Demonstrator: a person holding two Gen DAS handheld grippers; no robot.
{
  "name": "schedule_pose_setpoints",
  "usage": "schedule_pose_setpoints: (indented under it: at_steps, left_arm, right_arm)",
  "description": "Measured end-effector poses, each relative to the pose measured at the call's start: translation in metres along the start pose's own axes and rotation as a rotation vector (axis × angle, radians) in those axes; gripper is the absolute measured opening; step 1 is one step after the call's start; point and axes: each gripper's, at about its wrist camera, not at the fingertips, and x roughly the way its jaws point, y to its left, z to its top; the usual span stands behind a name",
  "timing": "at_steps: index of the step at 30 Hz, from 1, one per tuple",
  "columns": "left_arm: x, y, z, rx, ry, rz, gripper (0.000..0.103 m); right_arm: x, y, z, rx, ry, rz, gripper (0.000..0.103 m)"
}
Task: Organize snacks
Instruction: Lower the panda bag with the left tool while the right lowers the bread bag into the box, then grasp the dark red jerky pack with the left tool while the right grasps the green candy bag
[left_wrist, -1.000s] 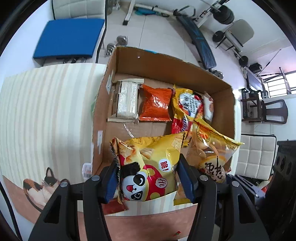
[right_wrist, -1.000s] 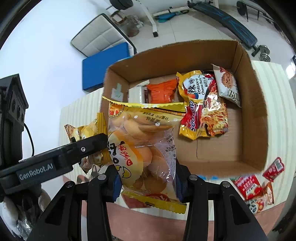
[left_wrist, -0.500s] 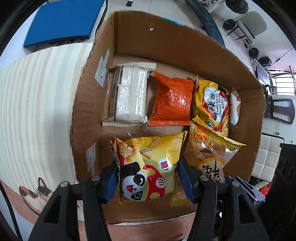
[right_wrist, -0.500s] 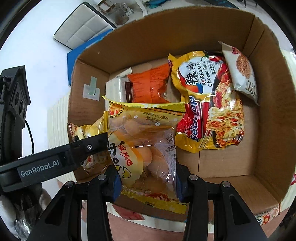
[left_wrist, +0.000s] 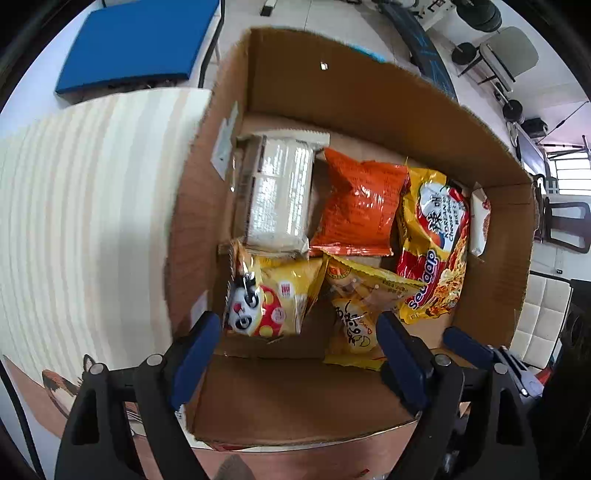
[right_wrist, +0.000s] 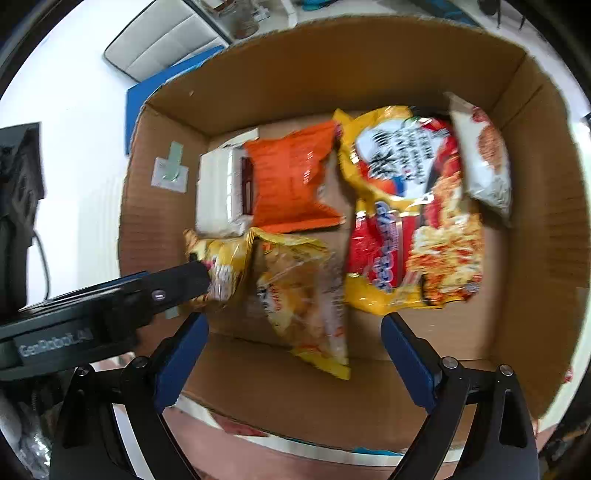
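Observation:
A cardboard box holds several snack packs. The yellow panda snack bag and the clear yellow biscuit bag lie loose in its near part, side by side. My left gripper is open above the near wall, just behind the panda bag. My right gripper is open, with the biscuit bag lying free between and beyond its fingers. The left gripper's finger reaches over the panda bag in the right wrist view.
Further in the box lie a white cracker pack, an orange bag, a yellow-red noodle pack and a small white pack. The box stands on a striped tablecloth. A blue mat lies on the floor beyond.
Both grippers have opened and let go of their bags. The panda bag and the biscuit bag now lie inside the box, which looks closer.

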Motion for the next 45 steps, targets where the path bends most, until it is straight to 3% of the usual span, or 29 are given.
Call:
schedule_pose_setpoints:
  at_steps: [6, 11, 16, 22, 28, 33, 40, 45]
  left_arm:
    - [-0.026, -0.009, -0.010, 0.048, -0.089, 0.011, 0.087]
    - [-0.060, -0.028, -0.032, 0.134, -0.272, 0.062, 0.087]
    - [-0.090, -0.031, -0.070, 0.183, -0.408, 0.087, 0.087]
    - [-0.082, -0.012, -0.141, 0.239, -0.443, 0.182, 0.087]
    - [-0.015, 0.016, -0.198, 0.334, -0.275, 0.307, 0.087]
    - [0.055, 0.027, -0.230, 0.493, -0.094, 0.398, 0.087]
    - [0.120, 0.018, -0.232, 0.669, 0.039, 0.469, 0.087]
    - [0.147, 0.007, -0.234, 0.771, 0.117, 0.460, 0.087]
  right_arm:
    - [-0.027, 0.006, -0.011, -0.027, -0.115, -0.064, 0.099]
    - [-0.051, 0.005, -0.030, -0.063, -0.201, -0.059, 0.100]
    - [-0.072, 0.005, -0.065, -0.069, -0.217, 0.011, 0.100]
    - [-0.070, -0.018, -0.123, -0.049, -0.146, 0.019, 0.100]
    - [-0.026, -0.046, -0.181, 0.001, -0.038, 0.055, 0.100]
    - [0.011, -0.059, -0.201, 0.028, 0.040, 0.047, 0.100]
    - [0.038, -0.057, -0.207, 0.007, 0.066, -0.004, 0.100]
    - [0.041, -0.053, -0.206, 0.009, 0.053, -0.006, 0.100]
